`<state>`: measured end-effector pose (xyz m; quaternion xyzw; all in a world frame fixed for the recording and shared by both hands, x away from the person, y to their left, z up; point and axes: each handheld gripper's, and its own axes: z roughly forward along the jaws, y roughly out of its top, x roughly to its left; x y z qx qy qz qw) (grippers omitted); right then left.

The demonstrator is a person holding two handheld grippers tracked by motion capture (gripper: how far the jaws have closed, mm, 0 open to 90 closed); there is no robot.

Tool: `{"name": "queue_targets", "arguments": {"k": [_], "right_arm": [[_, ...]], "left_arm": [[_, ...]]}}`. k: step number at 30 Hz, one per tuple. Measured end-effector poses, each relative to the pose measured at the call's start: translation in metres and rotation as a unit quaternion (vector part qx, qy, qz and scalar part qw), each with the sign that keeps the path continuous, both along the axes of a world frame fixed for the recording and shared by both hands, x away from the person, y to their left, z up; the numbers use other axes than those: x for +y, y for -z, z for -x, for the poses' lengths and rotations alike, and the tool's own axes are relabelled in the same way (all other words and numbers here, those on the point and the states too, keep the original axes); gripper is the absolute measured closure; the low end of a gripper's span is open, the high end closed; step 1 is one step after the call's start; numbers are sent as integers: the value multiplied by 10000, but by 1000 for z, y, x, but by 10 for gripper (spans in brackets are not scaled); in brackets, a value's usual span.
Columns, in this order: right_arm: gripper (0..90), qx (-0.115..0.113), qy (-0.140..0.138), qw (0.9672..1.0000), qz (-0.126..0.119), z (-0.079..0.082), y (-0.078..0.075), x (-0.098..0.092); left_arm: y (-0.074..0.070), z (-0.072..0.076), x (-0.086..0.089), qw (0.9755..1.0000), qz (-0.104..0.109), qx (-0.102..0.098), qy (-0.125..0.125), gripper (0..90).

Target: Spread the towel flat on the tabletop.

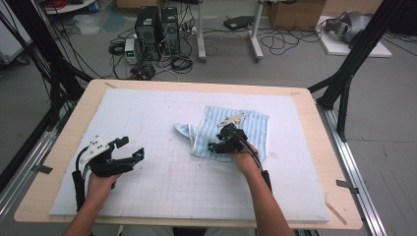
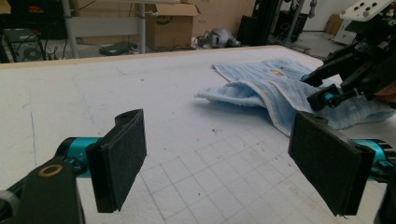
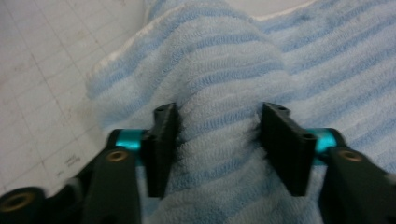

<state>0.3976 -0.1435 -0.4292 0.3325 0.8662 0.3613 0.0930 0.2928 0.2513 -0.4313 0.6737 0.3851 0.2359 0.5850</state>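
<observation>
Towel (image 1: 243, 132): blue-striped, rumpled and part-folded, on the white gridded mat (image 1: 162, 187), right of the middle — one corner trails off toward the left.
Right gripper (image 3: 215, 140): down on the towel's near edge, a ridge of cloth bunched between its pads; the jaws stand part-way in — whether they truly pinch it, I cannot tell.
Left gripper (image 2: 219, 163): spread wide, nothing between the jaws, low over bare mat, well apart from the towel.
Table (image 1: 314, 128): pale wood rim around the mat.

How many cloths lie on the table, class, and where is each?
1. A blue striped towel lies rumpled on the white mat, right of centre, under the right gripper; its folds may hide more.
</observation>
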Motion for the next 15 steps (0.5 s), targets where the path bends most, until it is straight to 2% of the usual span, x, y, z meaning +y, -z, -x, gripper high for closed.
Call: {"name": "queue_targets", "arguments": {"k": [1, 3, 7, 9, 13, 15], "right_arm": [[646, -25, 1, 10000, -38, 1, 0, -1], [728, -14, -80, 9999, -59, 4, -2, 0], [744, 231, -514, 9980, -283, 14, -9, 5], [742, 412, -751, 9950, -507, 20, -12, 9], [737, 607, -1291, 9877, -639, 35, -18, 22], [735, 683, -1469, 9843, -705, 41, -21, 27]], "left_arm": [[0, 0, 0, 10000, 21, -7, -6, 195], [0, 1, 1, 10000, 30, 3, -12, 195], [0, 2, 3, 10000, 75, -26, -55, 195], [-1, 3, 4, 9999, 89, -40, -57, 195], [-2, 4, 5, 9999, 96, -58, -76, 195], [-2, 4, 5, 9999, 112, -66, -82, 195]]}}
